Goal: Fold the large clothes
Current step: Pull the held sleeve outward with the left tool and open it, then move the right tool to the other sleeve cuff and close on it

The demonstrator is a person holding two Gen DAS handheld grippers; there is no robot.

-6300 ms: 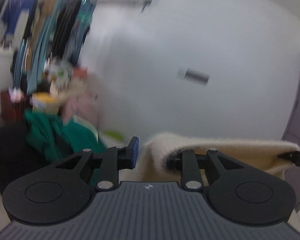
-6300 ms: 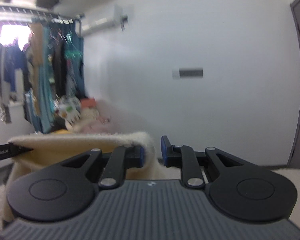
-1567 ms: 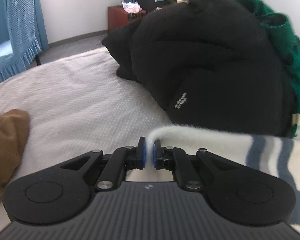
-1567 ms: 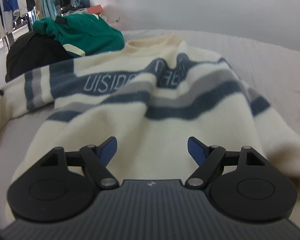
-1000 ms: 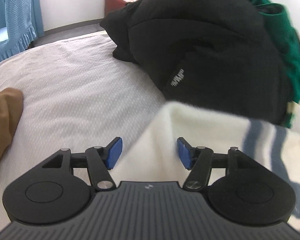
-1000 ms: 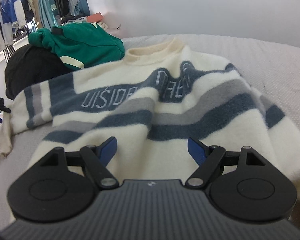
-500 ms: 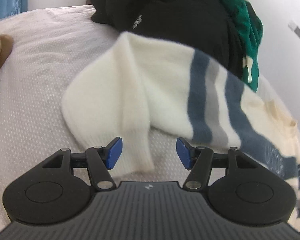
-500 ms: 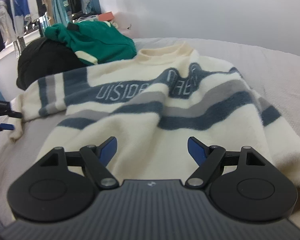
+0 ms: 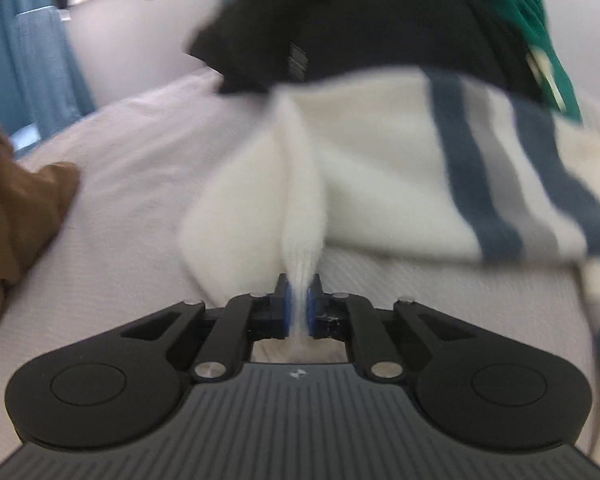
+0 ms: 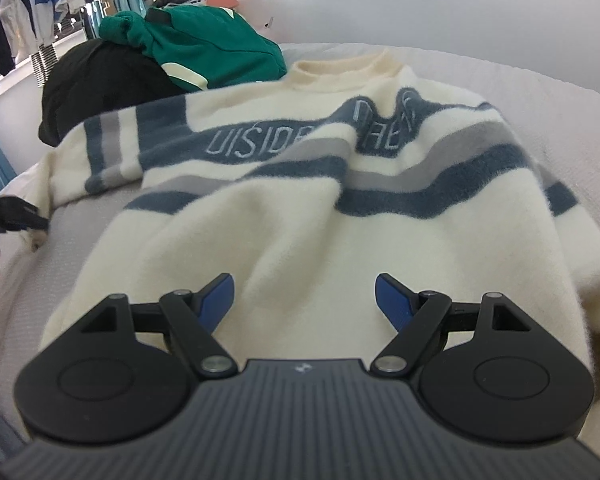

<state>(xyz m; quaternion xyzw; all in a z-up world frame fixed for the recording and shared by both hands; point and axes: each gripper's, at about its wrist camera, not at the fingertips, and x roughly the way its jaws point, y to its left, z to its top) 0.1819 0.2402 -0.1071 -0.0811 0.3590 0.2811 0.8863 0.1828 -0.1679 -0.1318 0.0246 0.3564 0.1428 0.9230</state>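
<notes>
A cream sweater [image 10: 300, 216] with blue and grey stripes and lettering lies face up on the bed, collar away from me. My right gripper [image 10: 304, 298] is open and empty, hovering over the sweater's lower body. My left gripper [image 9: 298, 310] is shut on the cuff end of the sweater's left sleeve [image 9: 340, 176], which is pulled taut toward it. The left gripper also shows at the left edge of the right wrist view [image 10: 16, 216], at the sleeve end.
A black garment [image 10: 100, 80] and a green garment [image 10: 208, 48] are piled on the bed [image 10: 560, 120] beyond the sweater's left shoulder. A brown garment [image 9: 16, 196] lies at the left. Hanging clothes [image 10: 32, 4] and a blue curtain [image 9: 32, 68] stand beyond the bed.
My left gripper has closed on the sleeve's cuff, which it hovered over open half a second ago. The right gripper stays open over the sweater's body.
</notes>
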